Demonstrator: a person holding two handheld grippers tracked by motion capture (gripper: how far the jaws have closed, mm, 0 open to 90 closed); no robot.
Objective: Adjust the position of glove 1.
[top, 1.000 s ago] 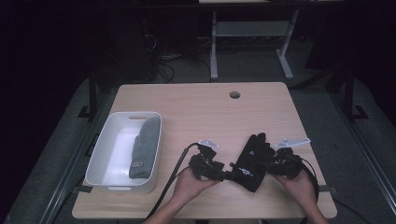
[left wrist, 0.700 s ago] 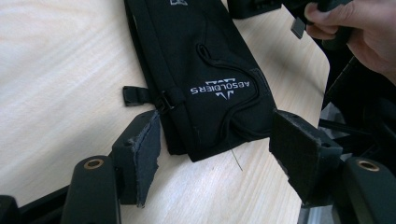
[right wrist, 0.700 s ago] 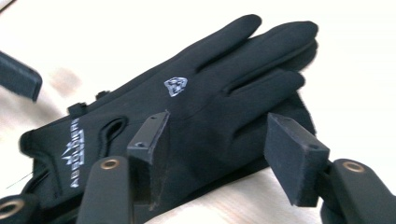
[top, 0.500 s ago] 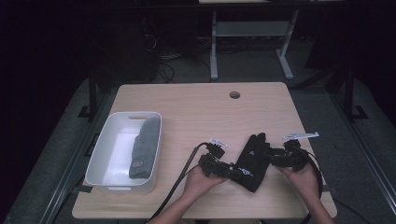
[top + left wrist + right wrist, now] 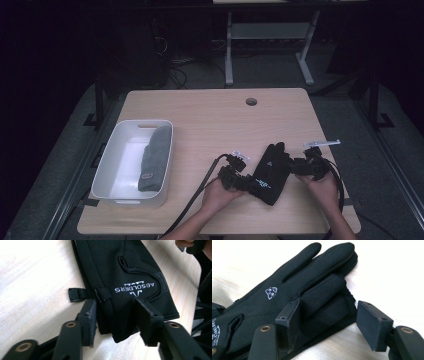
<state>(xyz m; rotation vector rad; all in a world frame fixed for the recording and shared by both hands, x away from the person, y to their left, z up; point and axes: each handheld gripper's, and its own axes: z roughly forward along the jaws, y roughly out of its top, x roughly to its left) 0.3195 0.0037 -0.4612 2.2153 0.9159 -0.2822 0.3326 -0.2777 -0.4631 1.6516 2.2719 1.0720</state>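
Note:
A black glove with white print lies flat on the wooden table near its front edge, fingers pointing away. My left gripper is at the cuff end. In the left gripper view its jaws have just been closing and now pinch the cuff, one pad at the strap edge, the other on top of the fabric. My right gripper is at the glove's right side. In the right gripper view it straddles the folded thumb; its jaws have just been opening and the right pad stands off the glove.
A white bin stands at the table's left with a grey glove inside. There is a round cable hole near the far edge. The table's front edge is close behind both hands.
The left gripper slid right onto the glove's cuff and its jaws narrowed. The right gripper shifted slightly away from the front edge beside the glove. The glove stayed in place.

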